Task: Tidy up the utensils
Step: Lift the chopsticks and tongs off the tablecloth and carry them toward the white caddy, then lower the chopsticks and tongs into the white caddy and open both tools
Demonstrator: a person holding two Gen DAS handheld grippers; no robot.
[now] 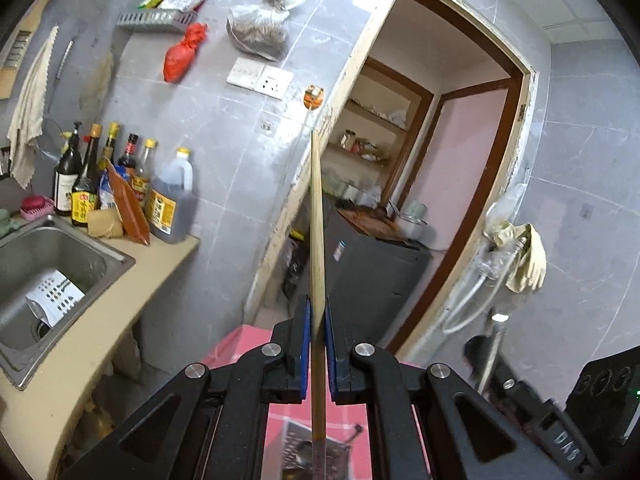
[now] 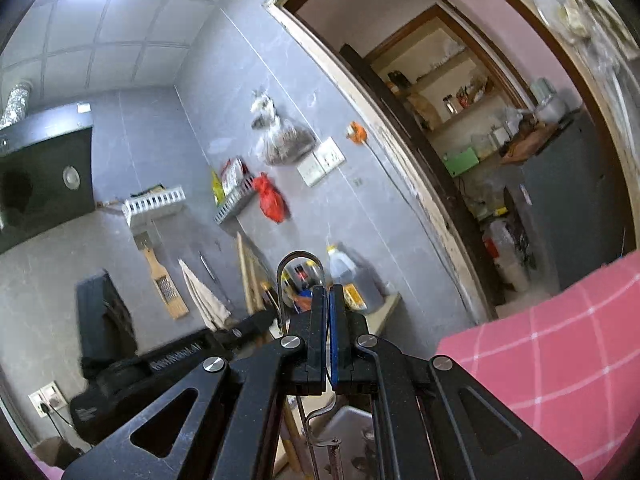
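Carrying one wooden chopstick [image 1: 317,216] clamped between my left gripper's [image 1: 317,322] blue pads, I hold it standing up before the doorway [image 1: 448,152], clear of the counter [image 1: 132,280]. My right gripper [image 2: 328,300] is closed on one thin wire-handled utensil [image 2: 298,270], its loop rising above the jaws. I judge this the transport step: both pieces lifted, neither yet placed. Next I need a holder, perhaps the white perforated one [image 1: 56,294] lying in the sink [image 1: 100,256]. Six bottles [image 1: 120,176] crowd the counter.
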